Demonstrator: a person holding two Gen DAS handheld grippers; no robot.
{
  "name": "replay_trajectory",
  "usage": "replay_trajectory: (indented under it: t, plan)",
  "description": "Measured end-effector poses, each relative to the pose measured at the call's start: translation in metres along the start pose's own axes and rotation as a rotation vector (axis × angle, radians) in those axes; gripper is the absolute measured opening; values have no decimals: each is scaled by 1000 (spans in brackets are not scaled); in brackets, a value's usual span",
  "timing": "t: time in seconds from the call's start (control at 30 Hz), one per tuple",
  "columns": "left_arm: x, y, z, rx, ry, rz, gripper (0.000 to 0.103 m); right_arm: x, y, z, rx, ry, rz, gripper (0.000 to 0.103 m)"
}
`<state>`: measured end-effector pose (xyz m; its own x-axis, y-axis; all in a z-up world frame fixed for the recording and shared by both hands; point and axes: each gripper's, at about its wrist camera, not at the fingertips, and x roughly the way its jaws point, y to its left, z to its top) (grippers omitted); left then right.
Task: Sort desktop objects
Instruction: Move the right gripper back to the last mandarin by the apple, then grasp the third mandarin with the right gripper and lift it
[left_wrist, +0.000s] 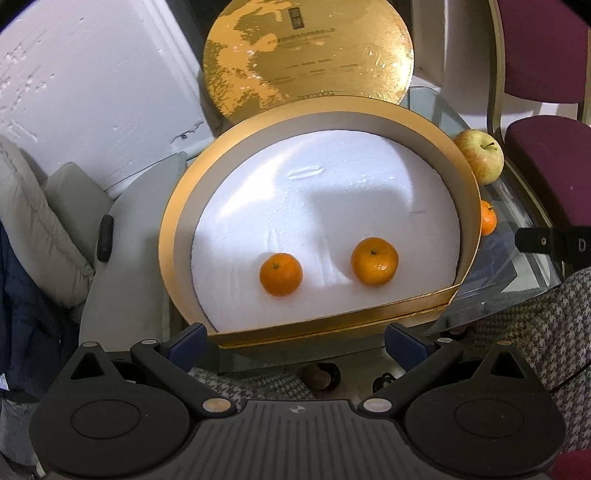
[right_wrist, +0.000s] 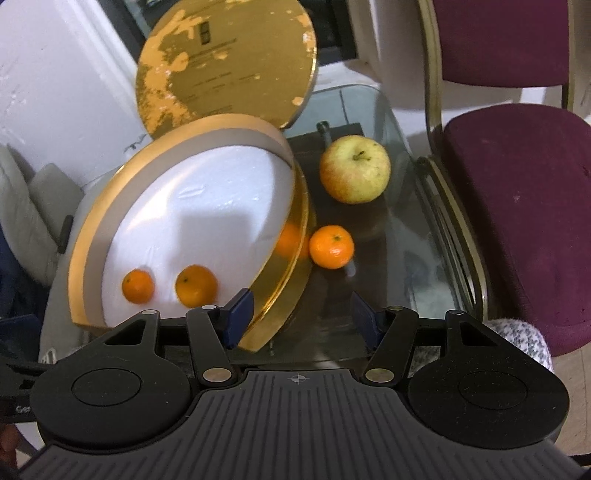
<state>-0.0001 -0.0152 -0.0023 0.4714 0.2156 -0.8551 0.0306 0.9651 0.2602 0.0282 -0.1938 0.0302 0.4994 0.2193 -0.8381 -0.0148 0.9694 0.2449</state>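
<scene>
Left gripper (left_wrist: 297, 341) nearest in its own view: black housing, blue-padded fingers spread wide apart, nothing between them. It hangs just short of the near rim of the round gold box (left_wrist: 173, 221), pointing steeply down.

Right gripper (right_wrist: 301, 317): jaws also apart, narrower than the left pair, nothing clamped. Its left pad (right_wrist: 240, 314) overlaps the box's gold outer wall in the picture; touching or not, cannot tell. Its other pad sits over bare glass.

Gold box: shallow, round, open, white foam liner (left_wrist: 332, 206) filling the floor. Two mandarins lie on the foam near the front edge, the smaller mandarin (left_wrist: 280, 274) on the left, the larger mandarin (left_wrist: 374, 261) to the right of it, apart from each other and not touching the wall.

Gold lid (left_wrist: 306, 51) stands tilted behind the box, leaning toward the white wall (left_wrist: 92, 92), its foil surface patchy and worn.

Glass table (right_wrist: 391, 229) carries the box. Outside the box, to its right: a loose mandarin (right_wrist: 331, 246) on the glass just beside the box wall, its orange reflection showing in the gold side. Farther back, a yellow-red apple (right_wrist: 354, 169), stem up, well clear of the mandarin, near the box rim.

Maroon upholstered chair (right_wrist: 517, 184) with brass-coloured frame stands against the table's right side. Grey padded jacket (left_wrist: 33, 229) to the left. Houndstooth fabric (left_wrist: 546, 325) shows low right in the left view, likely the person's clothing.
</scene>
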Motion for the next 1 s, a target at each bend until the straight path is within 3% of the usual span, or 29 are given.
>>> replay_trajectory:
  t: [0.37,0.57,1.0]
  plan:
    - [12,-14,15,45,19,-3,102,36,-37,20,80,-8,8,63]
    - [21,-17,19,54,45,4,102,66,-53,23,116,24,25,55]
    - [33,-17,21,48,83,14,102,101,-63,30,174,23,106,54]
